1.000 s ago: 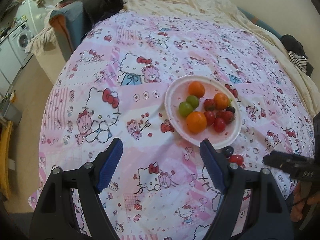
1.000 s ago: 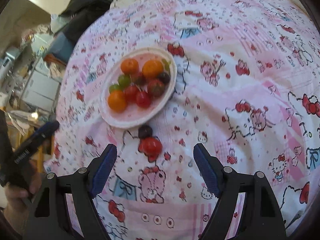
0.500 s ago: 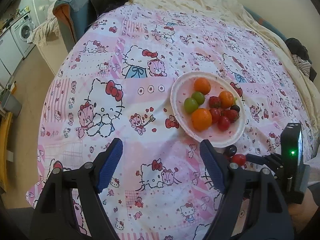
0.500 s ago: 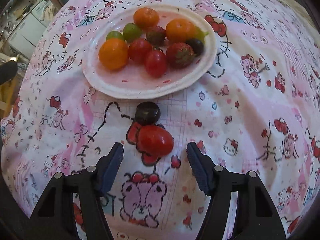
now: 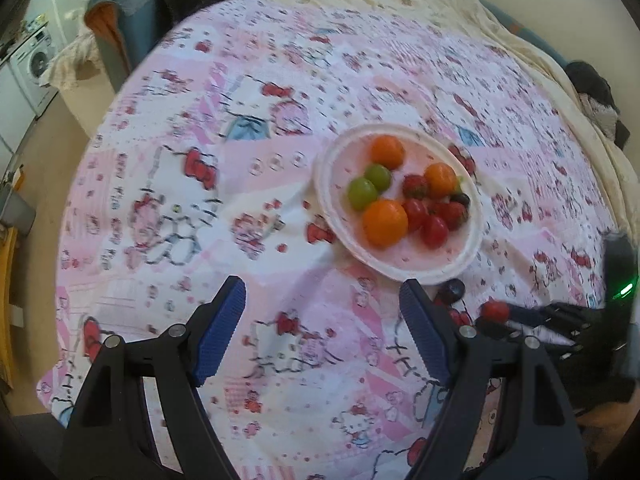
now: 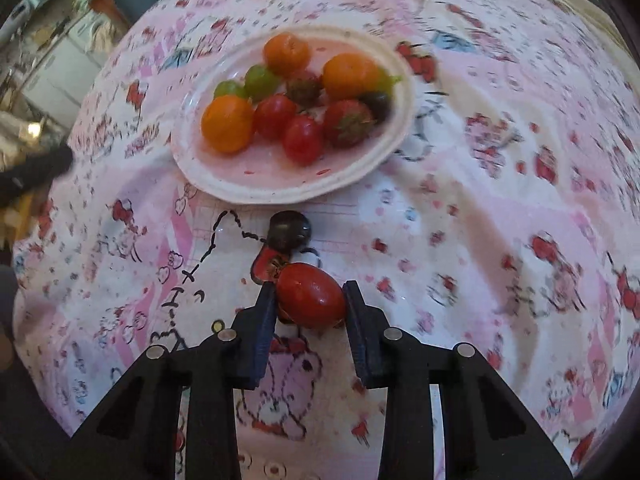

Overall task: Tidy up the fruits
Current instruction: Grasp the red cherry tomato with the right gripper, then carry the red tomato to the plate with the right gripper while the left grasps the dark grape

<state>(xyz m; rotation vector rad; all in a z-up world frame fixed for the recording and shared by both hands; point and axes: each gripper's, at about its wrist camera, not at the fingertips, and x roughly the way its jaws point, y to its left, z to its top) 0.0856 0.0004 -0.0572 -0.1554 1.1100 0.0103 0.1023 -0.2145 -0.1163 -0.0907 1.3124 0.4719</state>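
Pink cartoon-cat cloth covers the whole bed in my left wrist view. My left gripper sits at the bottom of the frame with its blue pads wide apart and nothing between them. Right of the middle is the white paper plate, round with a wavy rim. On it I count three smooth oranges, two green grapes, some shiny red cherry tomatoes, bumpy strawberries and one dark grape. So most of the fruit is on the plate already. Just below the plate's rim, on the cloth, lies a loose dark grape. A bit to the right of it, at the lower right of the frame, is a red cherry tomato, with my right gripper reaching in around it.

In my right wrist view the plate fills the upper middle. The dark grape lies just under its rim, round and glossy. Below that, near the middle of the frame, the cherry tomato is egg-shaped and shiny. My right gripper is closing on it, one pad on each side. The left pad looks like it touches the tomato; at the right pad I cannot tell. I think two fruits are left to move: this tomato and the dark grape.
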